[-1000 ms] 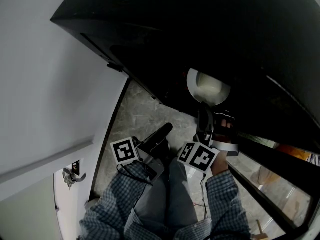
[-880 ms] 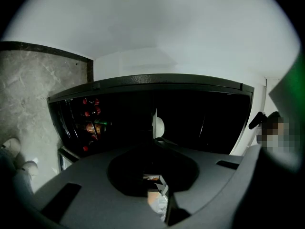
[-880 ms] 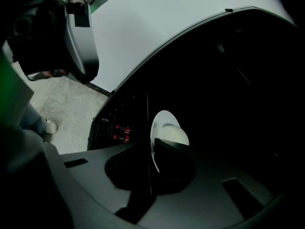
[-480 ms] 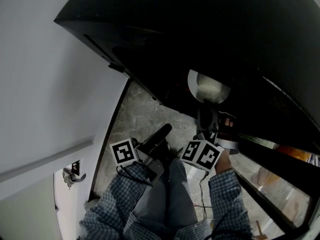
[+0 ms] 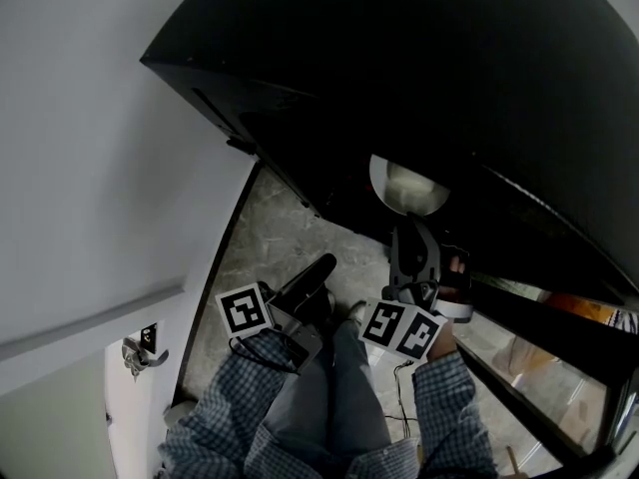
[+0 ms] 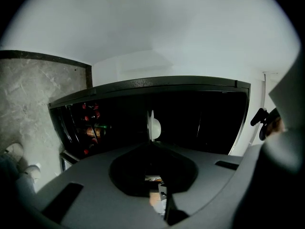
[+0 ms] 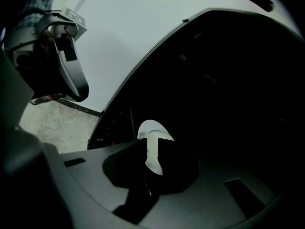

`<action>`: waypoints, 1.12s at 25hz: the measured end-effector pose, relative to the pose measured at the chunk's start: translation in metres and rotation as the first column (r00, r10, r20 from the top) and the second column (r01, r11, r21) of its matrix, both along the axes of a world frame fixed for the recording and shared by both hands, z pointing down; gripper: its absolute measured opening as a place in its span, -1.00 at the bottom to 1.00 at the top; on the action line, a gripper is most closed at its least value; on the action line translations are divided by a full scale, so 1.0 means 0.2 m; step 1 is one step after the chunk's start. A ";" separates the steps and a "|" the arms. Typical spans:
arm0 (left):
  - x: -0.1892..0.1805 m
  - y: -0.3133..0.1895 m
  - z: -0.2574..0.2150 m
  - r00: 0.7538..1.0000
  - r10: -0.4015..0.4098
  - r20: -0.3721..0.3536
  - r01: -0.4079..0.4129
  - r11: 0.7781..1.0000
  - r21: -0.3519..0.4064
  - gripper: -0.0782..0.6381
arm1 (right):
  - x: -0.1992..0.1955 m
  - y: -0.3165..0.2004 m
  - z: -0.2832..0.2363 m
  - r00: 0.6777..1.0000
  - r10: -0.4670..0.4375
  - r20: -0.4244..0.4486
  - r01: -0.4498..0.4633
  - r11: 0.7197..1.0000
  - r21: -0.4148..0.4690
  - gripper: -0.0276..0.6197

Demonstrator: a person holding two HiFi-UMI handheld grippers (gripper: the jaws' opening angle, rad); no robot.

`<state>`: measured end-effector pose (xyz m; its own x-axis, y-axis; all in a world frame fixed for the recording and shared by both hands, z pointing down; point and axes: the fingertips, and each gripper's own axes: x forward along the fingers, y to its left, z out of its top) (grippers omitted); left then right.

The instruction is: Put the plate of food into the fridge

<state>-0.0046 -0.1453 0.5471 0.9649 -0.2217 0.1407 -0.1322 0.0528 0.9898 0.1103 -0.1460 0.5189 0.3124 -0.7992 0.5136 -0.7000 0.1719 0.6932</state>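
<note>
Dark fridge [image 5: 479, 98] fills the upper right; right tongs [image 7: 152, 149] pinch the plate [image 7: 148, 127] by its rim, probably stiff, slick and breakable; left tongs [image 6: 152, 144] pressed together.

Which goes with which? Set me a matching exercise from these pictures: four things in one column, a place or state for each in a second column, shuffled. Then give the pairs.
Things
1. plate
2. left gripper
3. right gripper
4. door handle

Places or states
A. jaws together, nothing between them
B. on the white door, lower left of the head view
C. white, held by its near edge against the dark fridge
D. jaws clamped on the plate's edge

Pairs: 1-C, 2-A, 3-D, 4-B
</note>
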 end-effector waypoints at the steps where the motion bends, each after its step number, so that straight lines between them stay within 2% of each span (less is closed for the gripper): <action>1: 0.00 -0.01 -0.01 1.000 -0.002 0.002 0.002 1.000 0.004 -0.74 | -0.01 0.01 -0.01 1.000 0.002 0.006 -0.002 1.000 0.007 -0.73; 3: -0.01 -0.02 -0.02 1.000 -0.004 0.005 0.004 1.000 0.013 -0.76 | -0.03 0.03 -0.03 0.999 0.009 0.048 -0.009 1.000 0.015 -0.89; 6: -0.01 -0.03 -0.05 1.000 0.007 0.018 -0.008 0.999 0.034 -0.76 | -0.07 0.04 -0.03 0.983 0.045 0.180 -0.047 0.999 0.004 -0.90; 8: -0.02 -0.02 -0.07 0.999 0.019 0.035 -0.021 0.999 0.046 -0.76 | -0.07 0.07 -0.03 0.960 0.087 0.267 -0.088 0.996 -0.009 -0.90; 11: -0.03 0.00 -0.12 0.998 0.044 0.051 -0.047 0.997 0.055 -0.76 | -0.06 0.12 -0.06 0.928 0.138 0.346 -0.143 0.990 -0.012 -0.90; 15: -0.01 0.05 -0.21 0.996 0.076 0.047 -0.078 0.996 0.033 -0.76 | -0.06 0.17 -0.13 0.867 0.193 0.459 -0.205 0.978 -0.025 -0.90; 19: 0.01 0.08 -0.29 0.983 0.162 0.084 -0.173 0.975 0.143 -0.76 | -0.07 0.23 -0.22 0.829 0.214 0.517 -0.236 0.972 -0.024 -0.90; 21: 0.02 0.09 -0.33 0.978 0.188 0.096 -0.202 0.965 0.169 -0.76 | -0.07 0.25 -0.26 0.813 0.218 0.540 -0.247 0.969 -0.021 -0.89; 26: -0.01 0.08 -0.44 0.968 0.201 0.150 -0.230 0.951 0.207 -0.76 | -0.14 0.27 -0.39 0.773 0.205 0.600 -0.257 0.966 0.002 -0.89; 28: -0.02 0.05 -0.51 0.968 0.188 0.165 -0.224 0.946 0.235 -0.76 | -0.15 0.25 -0.47 0.766 0.191 0.614 -0.258 0.966 0.022 -0.90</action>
